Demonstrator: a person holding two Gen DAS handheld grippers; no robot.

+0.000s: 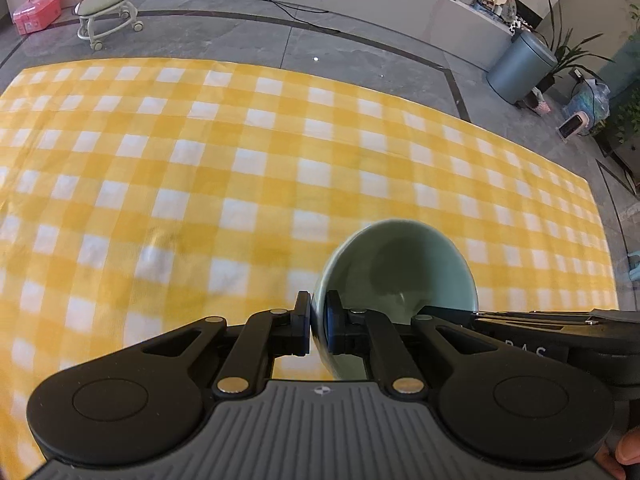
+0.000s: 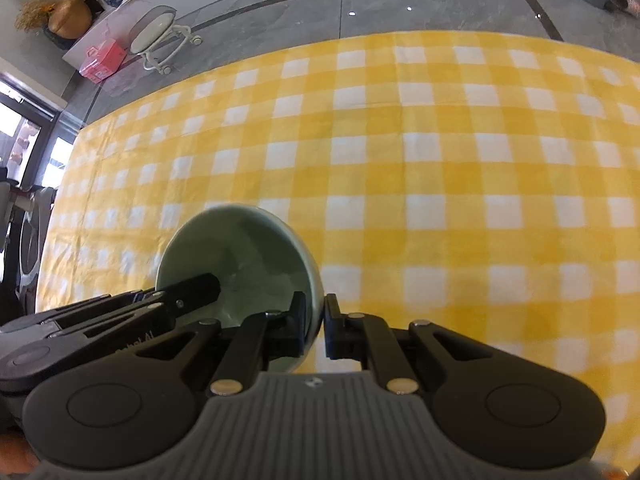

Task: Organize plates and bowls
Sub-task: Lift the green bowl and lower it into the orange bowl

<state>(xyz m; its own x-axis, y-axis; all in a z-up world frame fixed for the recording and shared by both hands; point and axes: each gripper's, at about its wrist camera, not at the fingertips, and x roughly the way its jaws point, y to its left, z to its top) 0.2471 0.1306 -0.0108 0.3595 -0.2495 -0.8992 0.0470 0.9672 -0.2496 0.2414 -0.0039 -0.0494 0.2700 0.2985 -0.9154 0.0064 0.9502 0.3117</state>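
Note:
A pale green bowl (image 1: 396, 272) is held above the yellow checked tablecloth (image 1: 200, 168). My left gripper (image 1: 318, 322) is shut on the bowl's left rim, one finger inside and one outside. The same green bowl (image 2: 240, 256) shows in the right wrist view, where my right gripper (image 2: 315, 326) is shut on its right rim. The left gripper's fingers (image 2: 188, 292) reach into the bowl from the left there. The right gripper's body (image 1: 560, 332) shows at the bowl's right in the left wrist view. No plates are in view.
The checked cloth (image 2: 440, 160) covers the table to its far edge. Beyond it on the grey floor stand a small wheeled stool (image 1: 108, 8), a pink box (image 1: 36, 12), a grey bin (image 1: 520, 66) and potted plants (image 1: 568, 48).

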